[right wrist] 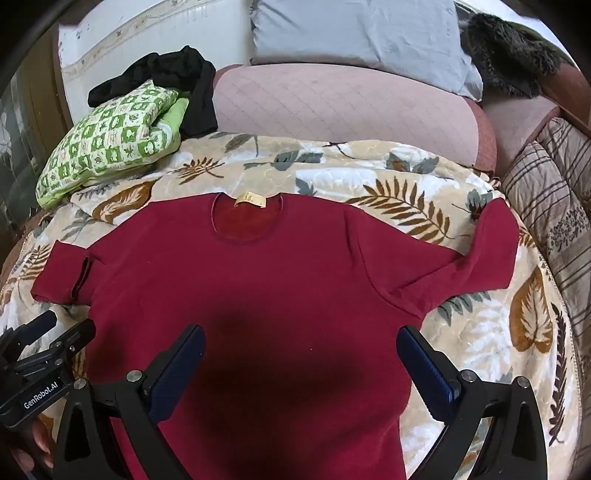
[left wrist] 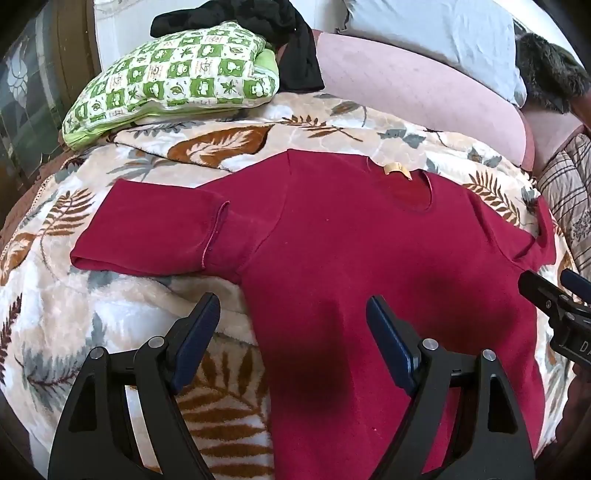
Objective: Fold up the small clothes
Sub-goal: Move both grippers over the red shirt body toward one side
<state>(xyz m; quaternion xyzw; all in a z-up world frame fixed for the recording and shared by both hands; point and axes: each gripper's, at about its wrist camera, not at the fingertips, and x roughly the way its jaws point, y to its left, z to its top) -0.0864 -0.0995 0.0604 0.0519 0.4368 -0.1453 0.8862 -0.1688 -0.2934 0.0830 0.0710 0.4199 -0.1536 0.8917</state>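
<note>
A dark red long-sleeved top (left wrist: 351, 251) lies flat, neck away from me, on a leaf-patterned blanket (left wrist: 92, 325); it also shows in the right wrist view (right wrist: 258, 280). Its left sleeve (left wrist: 147, 229) is folded back on itself, and its right sleeve (right wrist: 487, 243) angles up and away. My left gripper (left wrist: 291, 306) is open and empty, hovering over the top's left side edge. My right gripper (right wrist: 301, 338) is open and empty over the top's lower right body. Each gripper shows at the edge of the other's view.
A green-and-white checked cushion (right wrist: 107, 144) with black garments (right wrist: 184, 88) on it lies at the back left. A pink quilted cushion (right wrist: 340, 107), a grey pillow (right wrist: 354, 33) and a dark furry item (right wrist: 513, 48) lie behind. A striped blanket (right wrist: 554, 206) lies right.
</note>
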